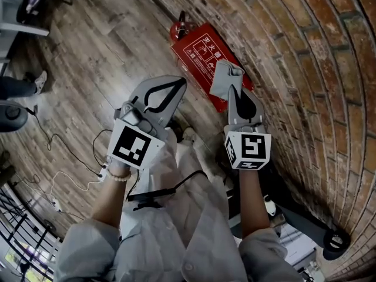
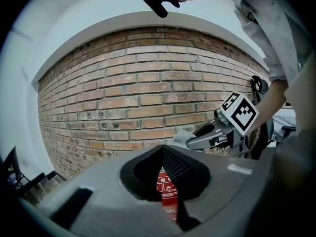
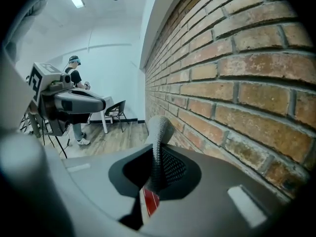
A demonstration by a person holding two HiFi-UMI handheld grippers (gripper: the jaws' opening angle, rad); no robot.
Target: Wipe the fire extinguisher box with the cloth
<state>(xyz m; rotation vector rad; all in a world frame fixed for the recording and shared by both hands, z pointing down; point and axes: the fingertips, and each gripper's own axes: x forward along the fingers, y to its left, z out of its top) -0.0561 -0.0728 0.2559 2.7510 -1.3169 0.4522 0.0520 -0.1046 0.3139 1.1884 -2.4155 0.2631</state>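
Pinching the cloth (image 1: 225, 76) in the right claw (image 1: 236, 93), with the left claw (image 1: 175, 88) closed on nothing just beside it. Below and ahead of both, flat on the floor (image 1: 106, 51) against the wall (image 1: 305, 69): the box (image 1: 202, 54), seemingly not yet touched. Probably best to lower until the loose fold spreads on its red top, then sweep in long overlapping strokes, pressing lightly, keeping the jaws off the paint and clear of the wall.

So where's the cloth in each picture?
Head view: upper middle, the cloth pinched in the right gripper, over the red box.
Left gripper view: right of centre, the cloth shows pale at that gripper's tip.
Right gripper view: centre, the cloth sticks up between the jaws.
Shared landmark: the brick wall.
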